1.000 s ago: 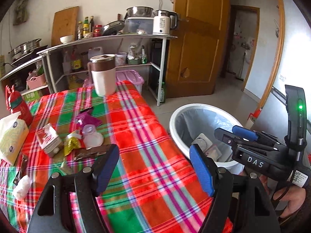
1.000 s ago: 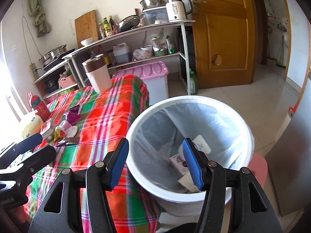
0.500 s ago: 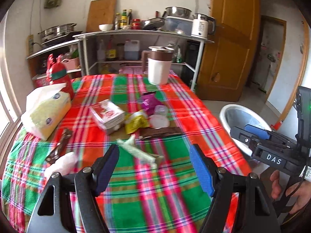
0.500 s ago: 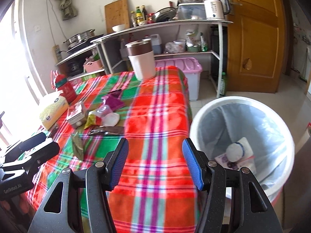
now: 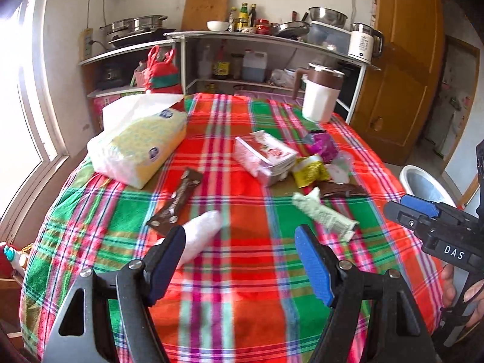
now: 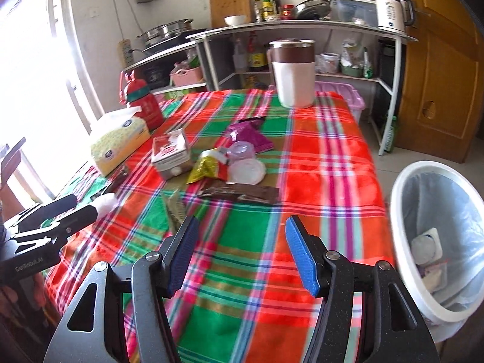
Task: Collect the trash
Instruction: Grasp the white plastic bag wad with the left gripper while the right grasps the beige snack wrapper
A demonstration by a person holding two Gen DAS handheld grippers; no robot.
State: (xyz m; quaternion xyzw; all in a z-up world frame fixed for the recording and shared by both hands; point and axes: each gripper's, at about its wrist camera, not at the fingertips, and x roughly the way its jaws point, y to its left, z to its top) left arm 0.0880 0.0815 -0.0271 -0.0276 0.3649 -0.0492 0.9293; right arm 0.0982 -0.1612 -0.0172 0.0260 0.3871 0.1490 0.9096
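Trash lies on the plaid tablecloth (image 5: 242,272): a crumpled white tissue (image 5: 201,237), a brown wrapper (image 5: 177,201), a pale green wrapper (image 5: 325,214), a dark brown wrapper (image 6: 242,193), a yellow packet (image 6: 207,166), a purple packet (image 6: 248,136) and a clear cup with a white lid (image 6: 246,171). My left gripper (image 5: 240,267) is open and empty, low over the near table, its left finger beside the tissue. My right gripper (image 6: 240,252) is open and empty above the near table edge. The white bin (image 6: 435,239) stands on the floor to the right with trash inside.
A tissue pack (image 5: 142,145), a red-and-white box (image 5: 264,155), a red bottle (image 6: 143,104) and a white-and-brown jug (image 6: 295,72) also stand on the table. Kitchen shelves (image 5: 272,60) are behind it, a window at left, a wooden door (image 5: 402,90) at right.
Both grippers have swung left, away from the bin and over the table. The left one now sits close to the white tissue. Both stay open and empty.
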